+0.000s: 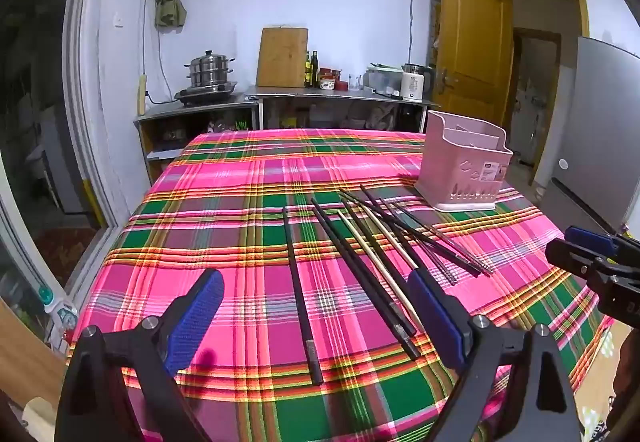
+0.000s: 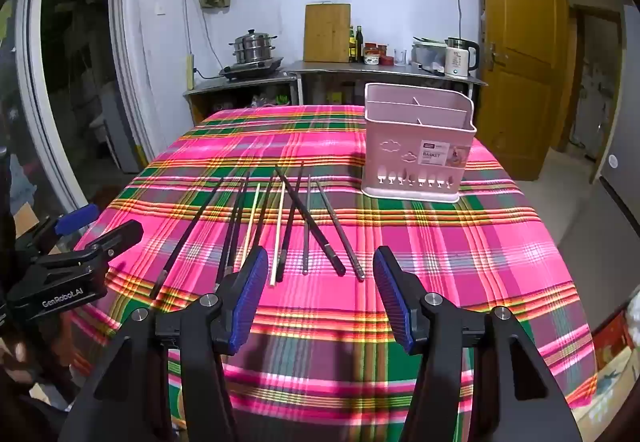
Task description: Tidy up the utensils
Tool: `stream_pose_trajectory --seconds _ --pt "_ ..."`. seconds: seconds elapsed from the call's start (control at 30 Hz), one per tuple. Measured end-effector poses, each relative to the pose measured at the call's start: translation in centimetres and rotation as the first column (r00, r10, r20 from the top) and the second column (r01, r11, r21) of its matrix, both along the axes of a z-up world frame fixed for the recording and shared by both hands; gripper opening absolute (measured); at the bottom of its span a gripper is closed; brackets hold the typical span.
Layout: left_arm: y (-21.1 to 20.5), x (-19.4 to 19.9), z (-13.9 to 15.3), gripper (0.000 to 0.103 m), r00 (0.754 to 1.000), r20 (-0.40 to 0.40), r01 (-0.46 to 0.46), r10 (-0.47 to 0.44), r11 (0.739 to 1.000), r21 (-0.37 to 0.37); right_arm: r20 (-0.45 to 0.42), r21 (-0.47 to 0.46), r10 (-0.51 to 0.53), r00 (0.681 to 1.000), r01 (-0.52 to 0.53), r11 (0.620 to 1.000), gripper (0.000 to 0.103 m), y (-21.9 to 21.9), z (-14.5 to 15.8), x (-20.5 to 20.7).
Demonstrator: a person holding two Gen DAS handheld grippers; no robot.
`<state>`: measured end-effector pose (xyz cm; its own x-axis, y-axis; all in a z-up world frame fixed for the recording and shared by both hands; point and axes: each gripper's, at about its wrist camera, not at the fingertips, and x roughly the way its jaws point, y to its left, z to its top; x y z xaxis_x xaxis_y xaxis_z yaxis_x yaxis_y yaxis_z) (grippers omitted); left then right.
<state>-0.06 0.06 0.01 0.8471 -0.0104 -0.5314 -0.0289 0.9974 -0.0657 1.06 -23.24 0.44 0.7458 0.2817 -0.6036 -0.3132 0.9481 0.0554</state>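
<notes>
Several chopsticks [image 1: 360, 254], black, pale wooden and metal, lie loosely fanned on the plaid tablecloth [image 1: 240, 202]; they also show in the right wrist view [image 2: 288, 226]. A pink divided utensil basket [image 2: 418, 146] stands upright behind them at the right, and shows in the left wrist view [image 1: 466, 162]. My left gripper [image 1: 316, 306] is open and empty, just above the near ends of the left chopsticks. My right gripper [image 2: 322, 294] is open and empty, before the near ends of the right chopsticks. Each gripper shows at the edge of the other's view.
The table's near edge drops off just under both grippers. A steel counter [image 2: 360, 70] behind the table holds a steamer pot [image 2: 254, 48], cutting board, bottles and a kettle [image 2: 460, 56]. A wooden door [image 2: 520, 42] stands at the right.
</notes>
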Motion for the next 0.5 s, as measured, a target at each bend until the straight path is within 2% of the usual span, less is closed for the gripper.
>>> stream_pose_trajectory --seconds 0.5 --pt "0.21 0.01 -0.33 0.093 1.000 -0.017 0.000 0.001 1.000 0.012 0.002 0.004 0.001 1.000 -0.001 1.000 0.056 -0.03 0.04 0.05"
